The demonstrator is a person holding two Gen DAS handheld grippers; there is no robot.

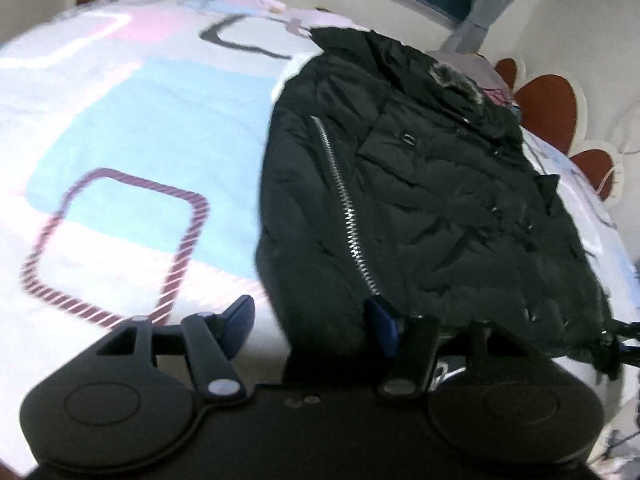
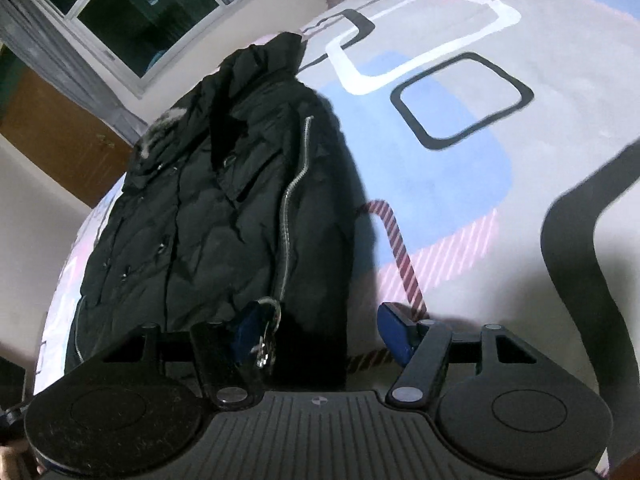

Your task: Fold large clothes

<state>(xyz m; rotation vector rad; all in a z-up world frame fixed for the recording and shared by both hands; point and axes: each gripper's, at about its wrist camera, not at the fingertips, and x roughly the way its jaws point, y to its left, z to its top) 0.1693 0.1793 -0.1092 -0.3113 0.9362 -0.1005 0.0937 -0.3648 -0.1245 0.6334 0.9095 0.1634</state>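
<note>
Two pairs of tongs, left tongs [image 1: 310, 320] and right tongs [image 2: 324, 326], both spread apart at the near hem of the puffy black jacket [image 1: 420, 184], lying toward twelve o'clock on the bed [image 1: 120, 120]; soft, bulky, probably slippery, best pinched at hem corners.

Left gripper [image 1: 312, 320] jaws spread wide; right gripper [image 2: 324, 330] likewise.

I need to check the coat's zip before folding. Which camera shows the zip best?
The left wrist view: the zip runs bright and unbroken down the black coat. The right wrist view shows it dimmer, its lower end behind the right claw.
</note>
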